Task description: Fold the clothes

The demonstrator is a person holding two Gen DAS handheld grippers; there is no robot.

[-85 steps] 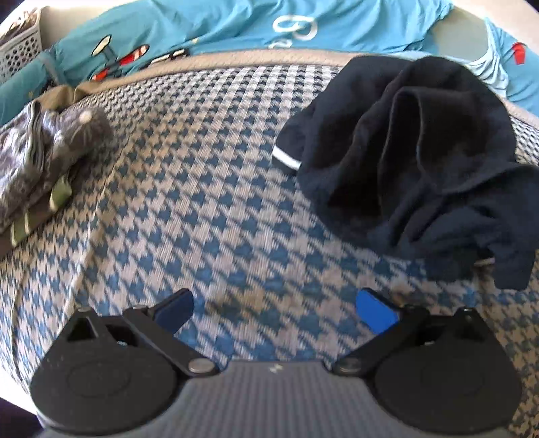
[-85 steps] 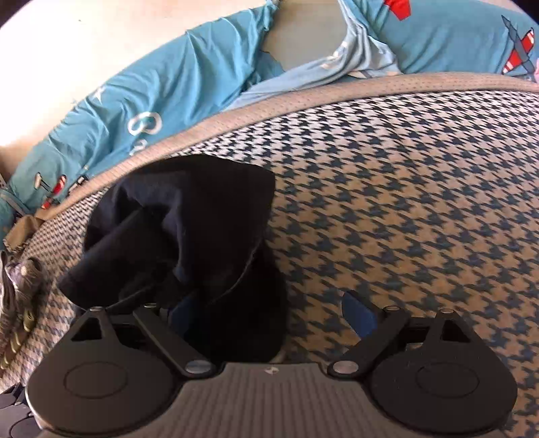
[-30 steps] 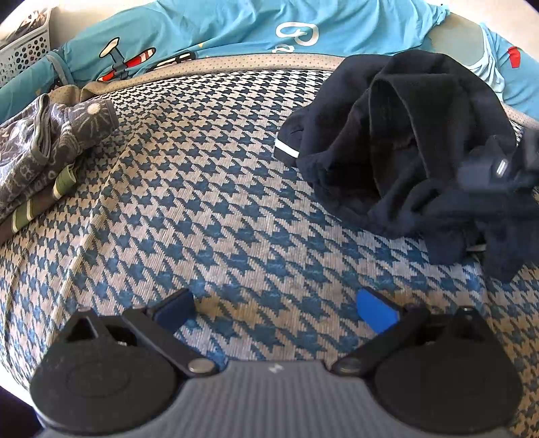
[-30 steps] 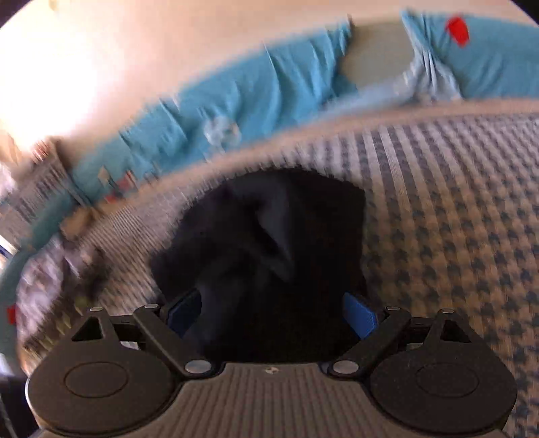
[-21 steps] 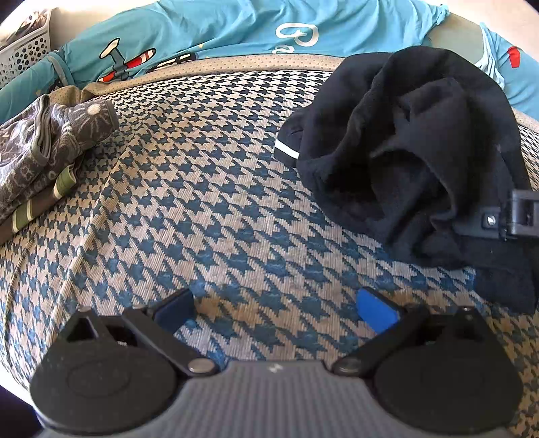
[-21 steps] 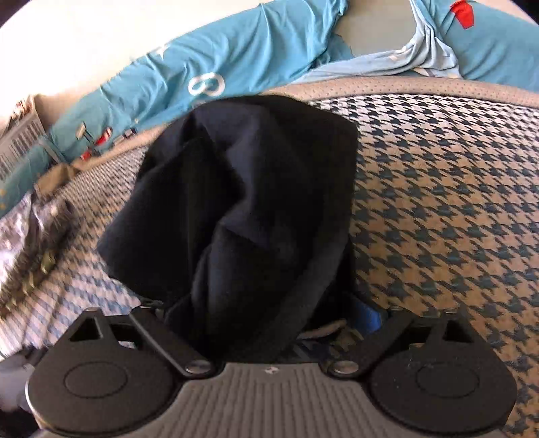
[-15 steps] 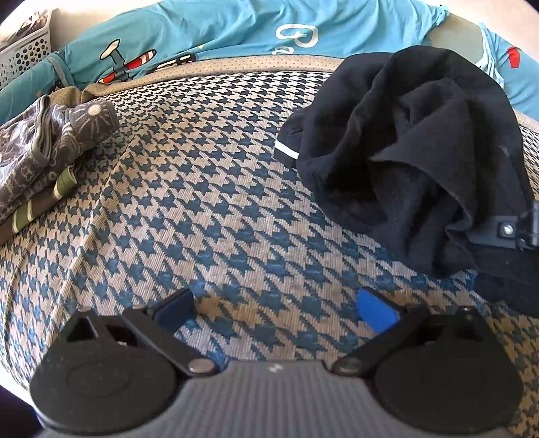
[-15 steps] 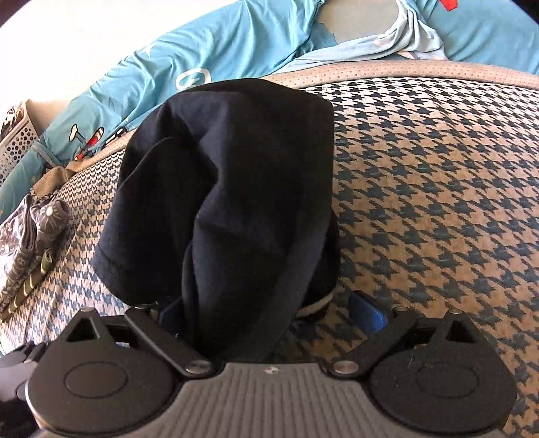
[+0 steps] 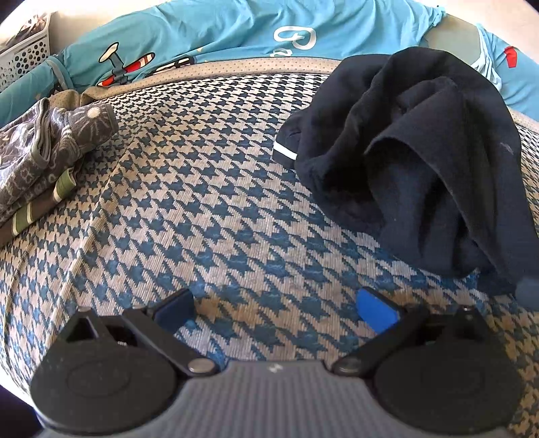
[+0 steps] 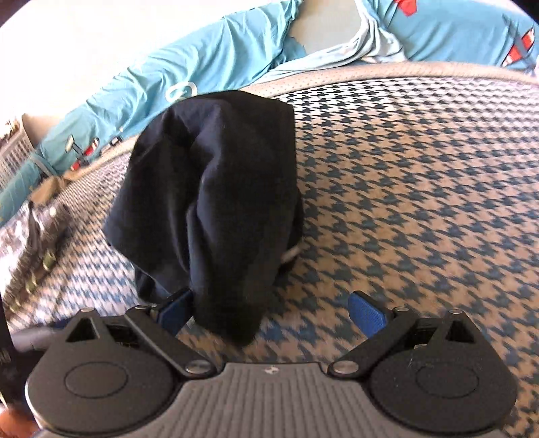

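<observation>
A crumpled black garment (image 9: 421, 161) with a white-edged hem lies in a heap on the houndstooth bed cover (image 9: 202, 219), at the right of the left wrist view. My left gripper (image 9: 276, 310) is open over bare cover, well short of the heap. In the right wrist view the black garment (image 10: 215, 202) stands as a tall bundle left of centre. Its near end droops between the fingers of my right gripper (image 10: 271, 308), close to the left finger. The right jaws stand wide and the pads do not press on the cloth.
Folded grey patterned clothes (image 9: 43, 151) are stacked at the left edge of the cover. Rumpled blue bedding (image 9: 235, 30) with aeroplane prints lies along the far side. A perforated basket (image 9: 23, 57) sits at the far left. The cover (image 10: 421, 202) stretches right of the garment.
The right gripper let the black garment down onto the cover and pulled back toward the right edge of the left wrist view. The heap has settled. The left gripper has not moved.
</observation>
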